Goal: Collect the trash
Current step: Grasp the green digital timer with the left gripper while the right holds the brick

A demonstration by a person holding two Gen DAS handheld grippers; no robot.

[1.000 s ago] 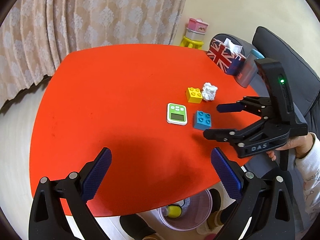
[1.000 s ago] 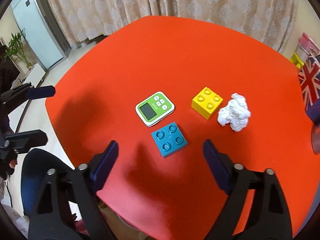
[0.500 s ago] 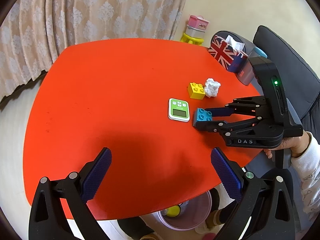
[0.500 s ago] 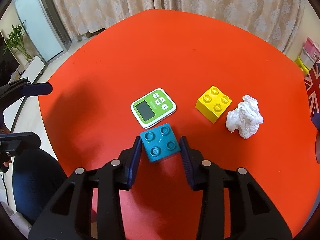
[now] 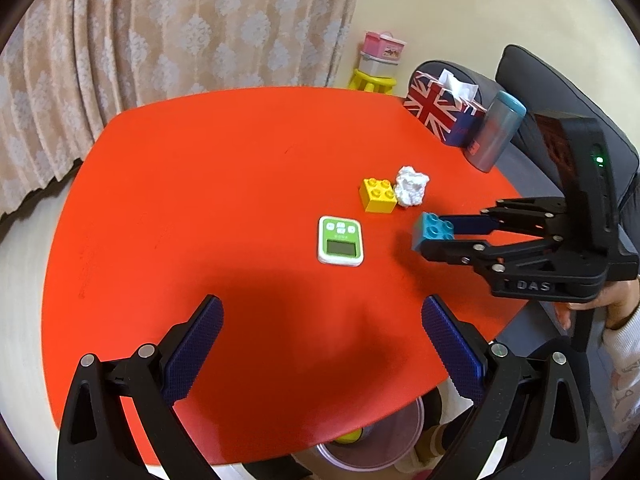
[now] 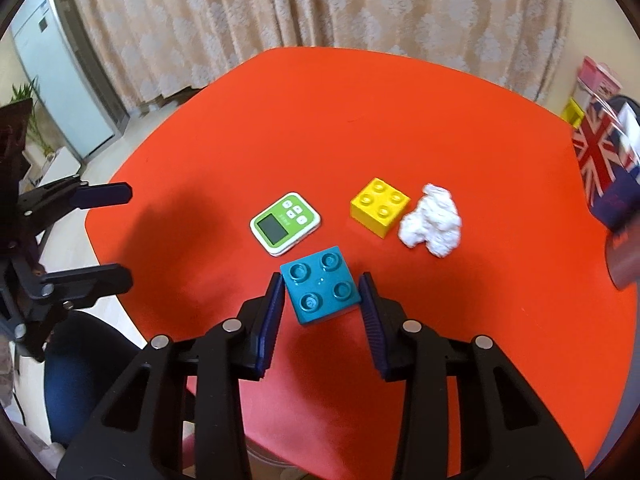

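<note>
Curtains hang behind the red bench [image 5: 200, 184]. Left hand-held gripper [image 5: 320, 356] hovers spread and empty; right hand-held gripper [image 6: 322, 304] pinches the blue brick [image 6: 320, 290] clear of the surface. Crumpled paper [image 6: 432, 226], the actual trash, lies beside the yellow brick [image 6: 380, 206], so the wrong item may get binned.

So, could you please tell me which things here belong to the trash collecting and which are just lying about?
Part of the job:
- crumpled paper ball
- bin under the table edge
- blue block, clamped in the right tongs

Just lying about:
- yellow block
- green timer
- flag tissue box
- grey cup
- left tongs, open and empty
</note>
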